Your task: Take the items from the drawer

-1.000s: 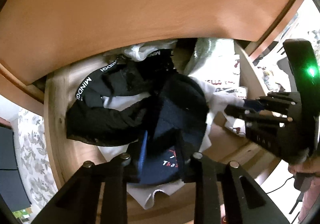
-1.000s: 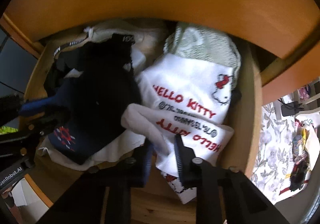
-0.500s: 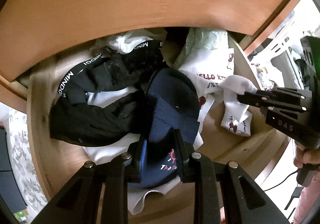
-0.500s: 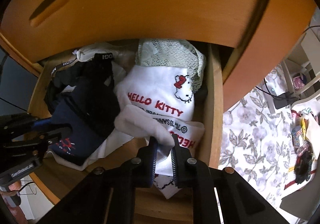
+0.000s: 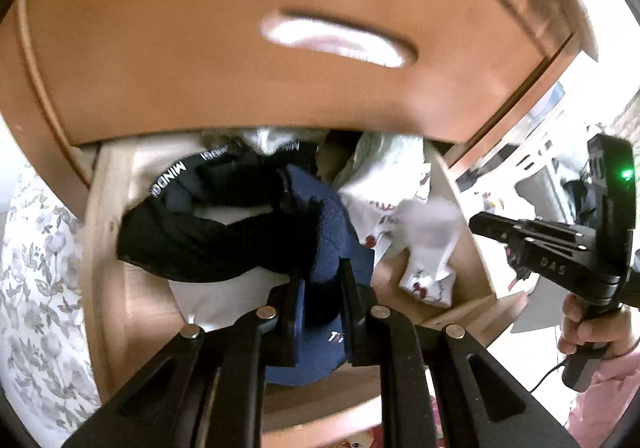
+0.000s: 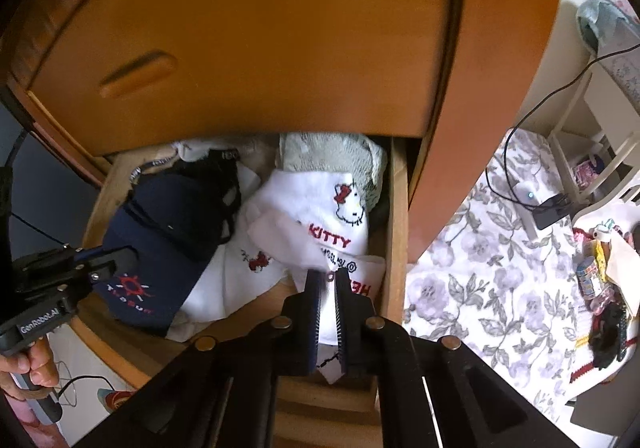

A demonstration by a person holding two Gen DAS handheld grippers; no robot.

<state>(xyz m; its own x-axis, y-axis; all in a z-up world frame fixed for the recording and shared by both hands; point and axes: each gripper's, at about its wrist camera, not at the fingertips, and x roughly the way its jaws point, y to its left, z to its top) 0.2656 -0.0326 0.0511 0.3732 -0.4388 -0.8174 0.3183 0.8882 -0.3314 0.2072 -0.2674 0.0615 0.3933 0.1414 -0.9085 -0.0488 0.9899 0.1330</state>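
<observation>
The wooden drawer (image 6: pixel 394 215) stands open under a closed drawer front. In it, the left tongs (image 5: pixel 320 288) have just been closing and pinch the navy cap (image 6: pixel 160 232) at the drawer's left. The right tongs (image 6: pixel 327 300), nearly closed, clamp the white sock (image 6: pixel 320 215) at the drawer's right. Black garments (image 5: pixel 208 232) lie against the cap.

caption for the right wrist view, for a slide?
Right gripper pinching a white Hello Kitty sock in the open wooden drawer; left gripper grips navy cap.
</observation>
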